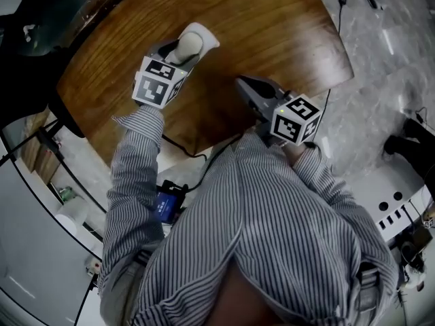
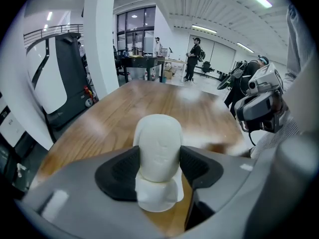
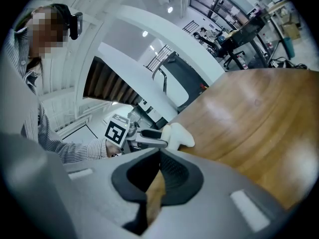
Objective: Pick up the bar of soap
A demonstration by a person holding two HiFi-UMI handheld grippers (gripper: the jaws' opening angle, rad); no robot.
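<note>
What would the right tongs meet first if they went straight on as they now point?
Most likely the bar of soap gripped in the left tongs, though depth is hard to judge.

Table [image 1: 285, 26] lying bare across upper right of head view, giving wide passage. Left gripper [image 1: 183, 49], clamping soap [image 1: 194, 41], blocking upper centre-left. Right gripper [image 1: 245, 83] sitting right of centre, open gap running between the two. Machine [image 1: 41, 26] crowding upper left corner. Cable [image 1: 180, 148] trailing below table's lower edge.

White soap bar [image 2: 159, 146], upright, clamped
</note>
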